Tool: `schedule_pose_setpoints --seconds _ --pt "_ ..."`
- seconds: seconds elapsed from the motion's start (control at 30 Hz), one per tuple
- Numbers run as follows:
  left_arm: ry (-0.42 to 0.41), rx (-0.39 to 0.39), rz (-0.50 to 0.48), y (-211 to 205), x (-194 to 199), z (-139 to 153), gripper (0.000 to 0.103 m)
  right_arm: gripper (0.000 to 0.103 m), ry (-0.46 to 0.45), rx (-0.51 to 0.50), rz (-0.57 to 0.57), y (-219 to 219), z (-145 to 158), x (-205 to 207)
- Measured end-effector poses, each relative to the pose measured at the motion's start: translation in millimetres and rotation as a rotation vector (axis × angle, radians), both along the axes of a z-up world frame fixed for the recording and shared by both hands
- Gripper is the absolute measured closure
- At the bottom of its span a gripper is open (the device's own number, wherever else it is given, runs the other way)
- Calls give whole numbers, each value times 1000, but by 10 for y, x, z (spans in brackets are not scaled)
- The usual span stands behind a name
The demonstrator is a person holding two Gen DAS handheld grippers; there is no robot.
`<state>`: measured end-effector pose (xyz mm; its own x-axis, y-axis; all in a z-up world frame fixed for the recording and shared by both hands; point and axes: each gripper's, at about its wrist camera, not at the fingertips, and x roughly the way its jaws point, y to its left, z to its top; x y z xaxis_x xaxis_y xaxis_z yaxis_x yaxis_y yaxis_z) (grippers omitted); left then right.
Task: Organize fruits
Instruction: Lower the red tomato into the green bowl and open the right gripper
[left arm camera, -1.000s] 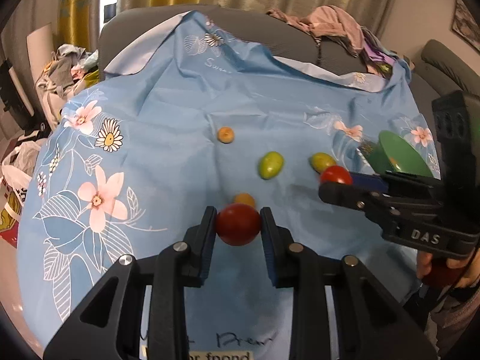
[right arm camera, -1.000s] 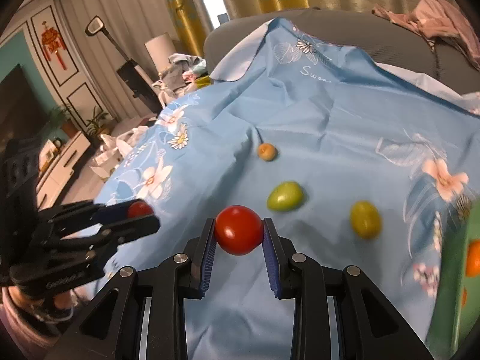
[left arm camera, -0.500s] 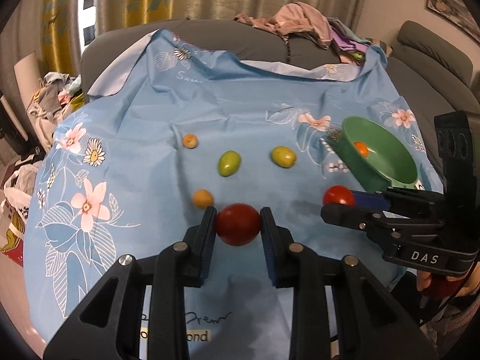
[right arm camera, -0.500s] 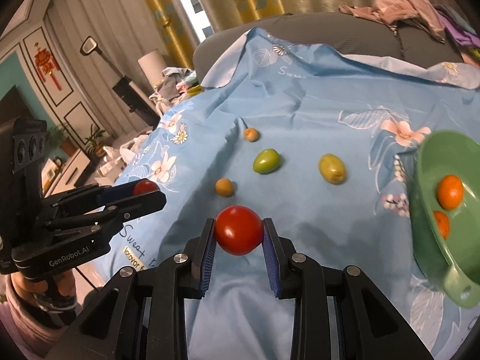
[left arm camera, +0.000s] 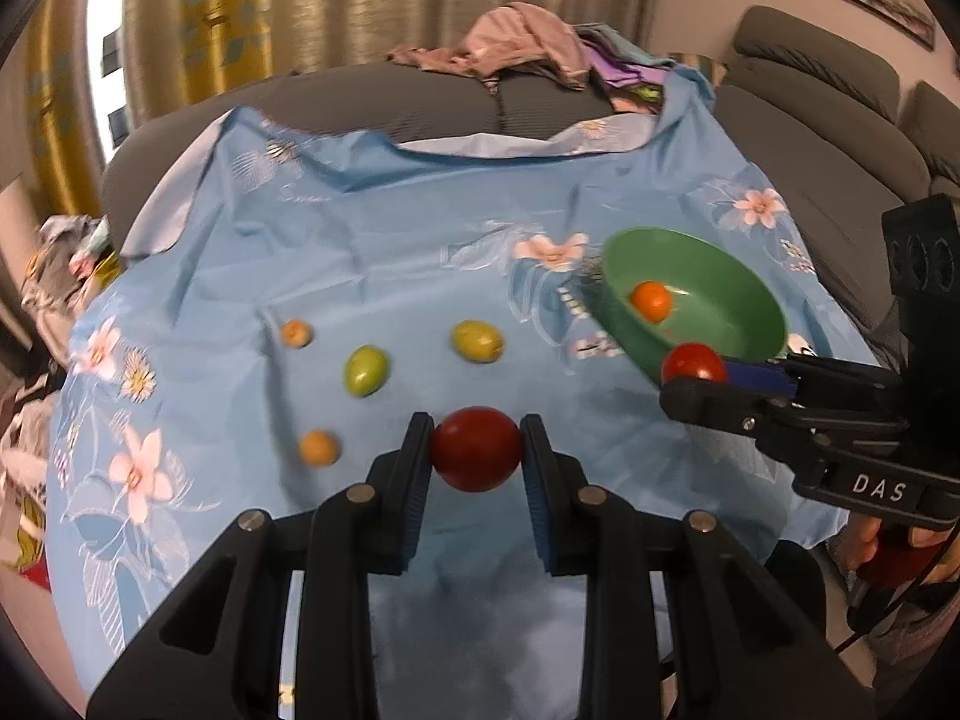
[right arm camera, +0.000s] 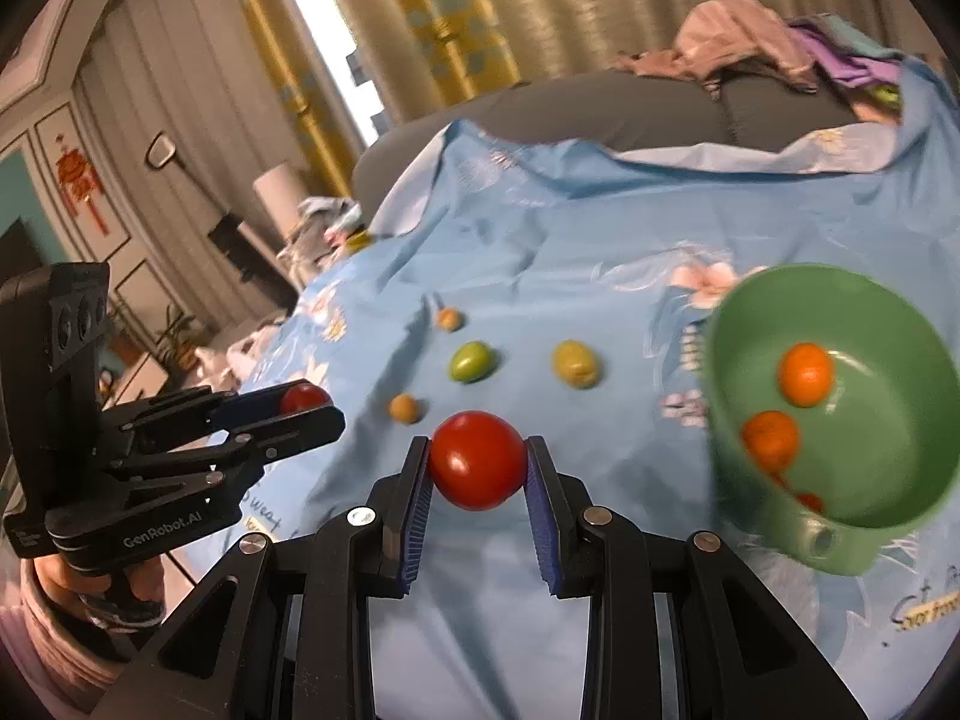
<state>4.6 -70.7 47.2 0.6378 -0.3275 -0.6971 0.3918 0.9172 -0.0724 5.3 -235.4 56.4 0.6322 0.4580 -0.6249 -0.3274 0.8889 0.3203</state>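
Observation:
My left gripper (left arm camera: pixel 477 450) is shut on a dark red tomato (left arm camera: pixel 477 449), held above the blue flowered cloth (left arm camera: pixel 390 228). My right gripper (right arm camera: pixel 478 461) is shut on a bright red tomato (right arm camera: pixel 478 459), just left of the green bowl (right arm camera: pixel 888 312). The bowl holds several orange fruits (right arm camera: pixel 806 373). On the cloth lie two green fruits (left arm camera: pixel 365 369) (left arm camera: pixel 477 341) and two small orange ones (left arm camera: pixel 296 333) (left arm camera: pixel 318 447). In the left wrist view the right gripper (left arm camera: pixel 696 369) with its tomato is at the bowl's (left arm camera: pixel 744 276) near rim.
The cloth covers a grey sofa (left arm camera: pixel 456 102) with a pile of clothes (left arm camera: pixel 522 48) on its back. Curtains (left arm camera: pixel 360 0) hang behind. More clothes (left arm camera: pixel 54 276) lie to the left. A second sofa (left arm camera: pixel 840 120) stands to the right.
Both grippers, each still holding its tomato, have moved right toward the green bowl. The bowl now shows larger and closer in both views.

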Motion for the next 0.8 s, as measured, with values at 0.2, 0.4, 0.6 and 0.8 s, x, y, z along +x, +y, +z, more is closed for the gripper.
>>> schedule_pose_setpoints --seconds 0.2,0.4,0.6,0.8 --pt "-13 3 -89 -409 135 66 74 71 -24 17 -97 -403 41 -63" --pt "-7 -8 -178 -846 300 89 74 71 -32 27 -206 -821 13 -78" --pt "18 -21 -256 -1284 512 58 74 71 -13 27 -305 -1191 -94 -42" --pt "67 3 -312 -1648 684 -138 74 71 21 -17 -362 -1338 -217 32"
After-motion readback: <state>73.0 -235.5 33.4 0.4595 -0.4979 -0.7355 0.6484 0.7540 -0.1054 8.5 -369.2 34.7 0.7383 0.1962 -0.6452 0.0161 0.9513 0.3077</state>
